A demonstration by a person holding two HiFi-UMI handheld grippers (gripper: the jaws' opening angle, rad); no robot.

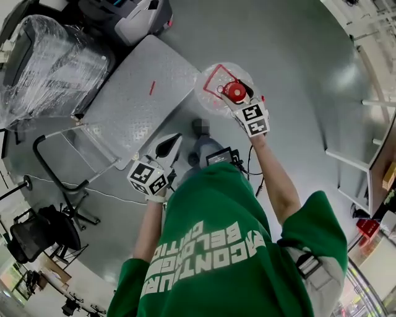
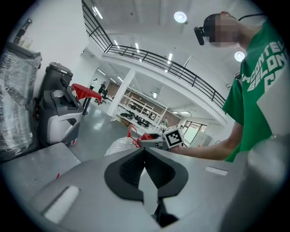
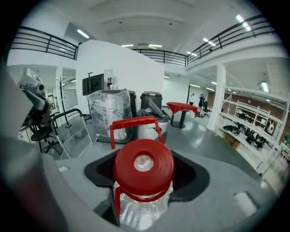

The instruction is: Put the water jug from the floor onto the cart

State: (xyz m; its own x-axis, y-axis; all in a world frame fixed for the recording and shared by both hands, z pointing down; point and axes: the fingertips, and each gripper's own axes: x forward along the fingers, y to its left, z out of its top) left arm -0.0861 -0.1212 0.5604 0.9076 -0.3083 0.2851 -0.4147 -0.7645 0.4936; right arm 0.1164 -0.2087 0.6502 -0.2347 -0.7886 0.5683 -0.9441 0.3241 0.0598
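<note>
The water jug (image 1: 216, 86) is clear plastic with a red cap (image 3: 143, 168) and a red carry handle (image 3: 134, 122). My right gripper (image 1: 235, 94) is shut on its neck just under the cap and holds it in the air at the right edge of the cart (image 1: 136, 93), a flat grey checker-plate trolley. My left gripper (image 1: 167, 148) hangs lower, near the cart's front corner, with its jaws shut and nothing between them. From the left gripper view, the jug (image 2: 118, 145) and the right gripper's marker cube (image 2: 172, 137) show just beyond the pads (image 2: 131, 170).
The cart's tubular push handle (image 1: 49, 167) lies at the left end. A film-wrapped bin (image 1: 49, 62) and a grey machine (image 1: 142, 18) stand behind the cart. A black office chair (image 1: 37, 232) is at the lower left. White shelving (image 1: 365, 124) lines the right side.
</note>
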